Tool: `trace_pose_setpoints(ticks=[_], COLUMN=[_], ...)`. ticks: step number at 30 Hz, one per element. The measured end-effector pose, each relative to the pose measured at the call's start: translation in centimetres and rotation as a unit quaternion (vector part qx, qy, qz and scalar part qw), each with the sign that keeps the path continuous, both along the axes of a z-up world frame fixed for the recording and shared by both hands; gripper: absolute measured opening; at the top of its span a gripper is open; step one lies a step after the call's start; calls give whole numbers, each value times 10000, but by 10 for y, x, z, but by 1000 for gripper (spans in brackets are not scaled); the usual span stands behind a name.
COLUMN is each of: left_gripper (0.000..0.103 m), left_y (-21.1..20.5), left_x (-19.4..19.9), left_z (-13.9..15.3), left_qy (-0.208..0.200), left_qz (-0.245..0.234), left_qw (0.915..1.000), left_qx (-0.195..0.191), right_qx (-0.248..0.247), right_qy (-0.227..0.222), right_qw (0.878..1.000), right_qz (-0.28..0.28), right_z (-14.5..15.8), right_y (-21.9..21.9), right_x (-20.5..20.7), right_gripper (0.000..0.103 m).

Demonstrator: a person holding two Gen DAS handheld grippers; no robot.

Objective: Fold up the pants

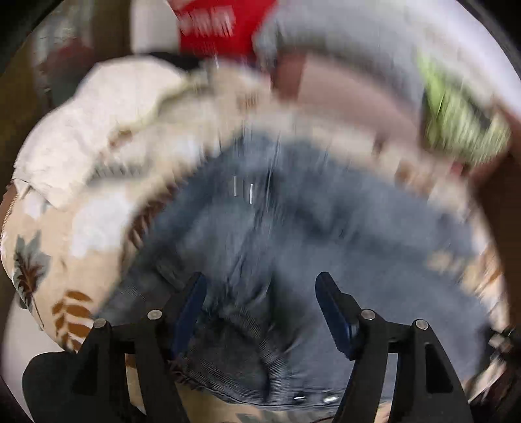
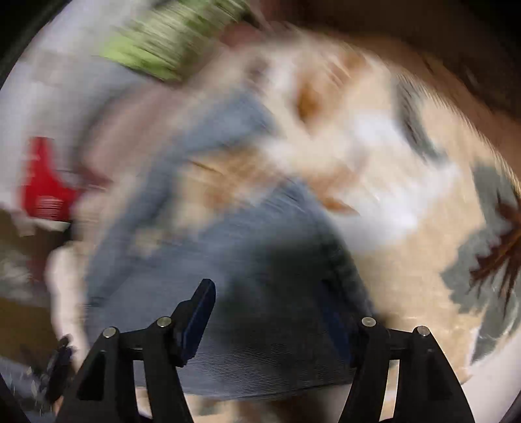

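Blue denim pants (image 1: 293,227) lie spread on a beige bedsheet with a leaf print (image 1: 49,260). Both views are motion-blurred. My left gripper (image 1: 260,293) is open just above the pants, with bunched denim between its fingers. In the right wrist view the pants (image 2: 211,260) lie under my right gripper (image 2: 270,309). Its jaws stand wide apart with denim between them, and the right finger is partly hidden behind the cloth.
A white cloth (image 1: 97,130) lies crumpled at the upper left of the sheet. A red item (image 1: 215,26) and a green striped cloth (image 1: 456,114) lie beyond the pants. The green cloth (image 2: 169,42) and red item (image 2: 45,179) also show in the right wrist view.
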State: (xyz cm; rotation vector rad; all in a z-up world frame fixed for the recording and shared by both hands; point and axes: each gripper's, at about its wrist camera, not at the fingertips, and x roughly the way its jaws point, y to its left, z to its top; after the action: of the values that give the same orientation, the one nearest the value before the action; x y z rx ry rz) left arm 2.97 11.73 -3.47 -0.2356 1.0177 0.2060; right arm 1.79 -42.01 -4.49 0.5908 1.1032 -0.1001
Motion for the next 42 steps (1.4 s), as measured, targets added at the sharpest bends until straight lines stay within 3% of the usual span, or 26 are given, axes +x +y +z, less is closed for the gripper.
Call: trace_pose_setpoints(ticks=[1, 2, 6, 8, 9, 12, 17, 21, 24, 27, 31, 33, 36, 38, 40, 42], left_gripper=[70, 72, 72, 73, 73, 73, 73, 72, 72, 72, 55, 52, 51, 50, 50, 50], left_y=[-1, 2, 8, 10, 13, 27, 67, 78, 82, 89, 89, 91, 91, 89, 89, 90], left_x=[5, 7, 6, 14, 17, 25, 55, 103, 123, 132, 136, 137, 138, 140, 141, 141], left_z=[-20, -28, -7, 1, 4, 9, 12, 3, -9, -23, -32, -33, -33, -33, -33, -32], left_qy=[450, 540, 141, -28, -57, -20, -216, -93, 109, 301, 382, 403, 436, 469, 502, 530], left_qz=[-13, -31, 29, -70, -82, 56, 528, 550, 719, 833, 824, 886, 871, 836, 808, 785], left_qw=[9988, 9982, 9999, 9998, 9997, 9988, 9915, 9884, 9911, 9887, 9901, 9898, 9903, 9910, 9914, 9914], left_qx=[174, 241, -31, -166, -222, -495, -1171, -1412, -1118, -1212, -1068, -1043, -994, -937, -904, -898], right_qx=[-42, -128, -209, -67, 19, -55, -78, 52, 410, 639, 967, 1100, 928, 394, -74, -862], right_qy=[-67, -71, -660, -813, -803, 210, -312, -339, -399, -450, -350, -290, -89, 57, 132, -22], right_qw=[10000, 9999, 9972, 9963, 9966, 9997, 9995, 9991, 9973, 9945, 9900, 9888, 9924, 9968, 9980, 9951], right_qz=[-21, 20, 267, 268, 209, -148, -44, -235, -465, -697, -963, -970, -800, -694, -619, -490], right_z=[3, 11, 53, 56, 50, 0, 30, 33, 28, 23, 10, 2, -4, -1, 7, 33], right_y=[-1, 1, 10, 4, 0, -17, -13, -28, -43, -56, -64, -62, -50, -42, -34, -20], right_x=[0, 0, 12, 24, 33, 54, 57, 81, 98, 111, 132, 145, 160, 167, 167, 161], right_gripper=[59, 59, 64, 73, 73, 73, 73, 73, 73, 73, 73, 72, 52, 16, 15, 15])
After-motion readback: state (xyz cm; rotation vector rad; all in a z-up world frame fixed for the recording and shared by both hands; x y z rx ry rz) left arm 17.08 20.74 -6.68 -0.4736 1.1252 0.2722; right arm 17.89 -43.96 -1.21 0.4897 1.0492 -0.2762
